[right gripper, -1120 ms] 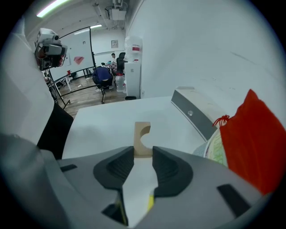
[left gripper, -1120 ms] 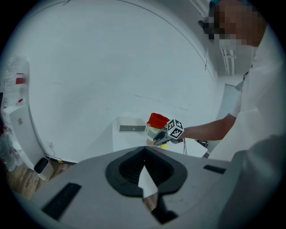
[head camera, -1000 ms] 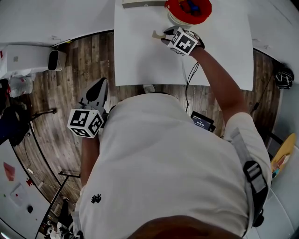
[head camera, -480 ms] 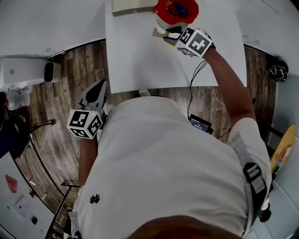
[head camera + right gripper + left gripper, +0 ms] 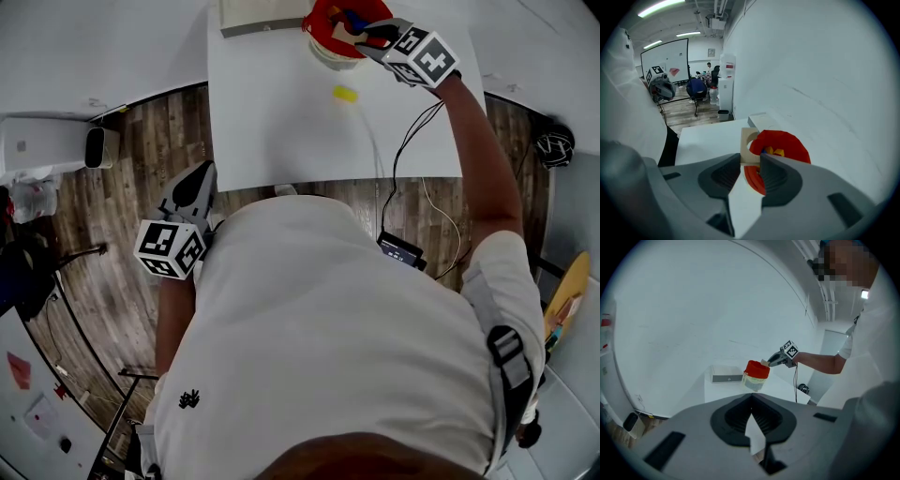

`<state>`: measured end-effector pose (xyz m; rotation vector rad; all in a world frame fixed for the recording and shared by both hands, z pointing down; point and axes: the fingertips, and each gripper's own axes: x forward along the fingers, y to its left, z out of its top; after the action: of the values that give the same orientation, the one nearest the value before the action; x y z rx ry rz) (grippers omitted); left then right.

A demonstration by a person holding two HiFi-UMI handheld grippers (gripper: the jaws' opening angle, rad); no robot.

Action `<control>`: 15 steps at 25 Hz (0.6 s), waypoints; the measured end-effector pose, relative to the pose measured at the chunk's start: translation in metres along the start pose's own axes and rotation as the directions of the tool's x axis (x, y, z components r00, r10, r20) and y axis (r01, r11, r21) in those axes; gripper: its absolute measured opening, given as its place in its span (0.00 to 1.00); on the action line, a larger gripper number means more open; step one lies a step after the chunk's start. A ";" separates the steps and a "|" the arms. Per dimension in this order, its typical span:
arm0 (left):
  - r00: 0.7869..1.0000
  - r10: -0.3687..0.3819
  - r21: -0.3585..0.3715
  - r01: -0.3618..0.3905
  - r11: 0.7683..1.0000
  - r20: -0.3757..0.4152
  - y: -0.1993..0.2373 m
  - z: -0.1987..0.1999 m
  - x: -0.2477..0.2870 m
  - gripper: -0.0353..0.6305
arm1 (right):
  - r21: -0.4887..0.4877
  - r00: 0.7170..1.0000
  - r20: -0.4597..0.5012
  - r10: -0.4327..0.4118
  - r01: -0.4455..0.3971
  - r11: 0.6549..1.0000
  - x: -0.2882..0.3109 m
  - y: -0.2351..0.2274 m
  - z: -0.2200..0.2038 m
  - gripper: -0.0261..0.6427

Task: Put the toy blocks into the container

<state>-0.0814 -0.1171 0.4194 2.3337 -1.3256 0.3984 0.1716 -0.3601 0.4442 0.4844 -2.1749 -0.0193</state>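
Far out to the left of the container, the left gripper (image 5: 751, 400) hangs over the wooden floor, off the counter (image 5: 281, 122). Its fingers are together with nothing between them. It's idle for now.

Moving in, a low grey box (image 5: 262, 14) sits on the counter just left of the container. Just in front of the container, on bare counter, lies 1 small yellow block (image 5: 345, 93). It's too small here to read its shape, but it's probably a hard, light toy piece. A pinch from above across 2 opposite flat sides should hold it.

Now the container (image 5: 797, 145) itself: a red rim over a pale body, upright, with yellow and blue pieces already down inside.

Right at its rim is the action. The right gripper (image 5: 751, 164) has its fingers clamped on a pale wooden block (image 5: 745, 150) with a round cut-out, held just at the container's near edge, above the opening. I'd judge it light, stiff and smooth-faced, so squeezing won't hurt it. The grip sits on the solid end, away from the cut-out, which is the right place. That smooth wood could still swivel in a narrow pinch. The mouth looks roomy enough, so letting go squarely over the red rim should drop it in.
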 end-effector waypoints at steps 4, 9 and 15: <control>1.000 0.013 -0.011 -0.013 1.000 -0.001 0.001 -0.002 -0.001 0.06 | -0.009 0.999 -0.031 -0.013 0.012 1.000 0.005 -0.030 -0.009 0.23; 0.999 0.038 -0.023 -0.038 0.999 -0.004 0.002 -0.006 -0.007 0.06 | -0.064 0.996 -0.082 -0.025 0.020 0.998 0.016 -0.060 -0.014 0.23; 0.997 0.079 -0.039 -0.080 0.996 -0.013 0.006 -0.009 -0.012 0.06 | -0.147 0.988 -0.152 -0.012 -0.010 0.989 0.046 -0.081 -0.024 0.23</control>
<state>-0.0934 -0.1062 0.4231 2.2485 -1.4118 0.4054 0.1924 -0.4470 0.4793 0.3894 -2.0064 -0.1384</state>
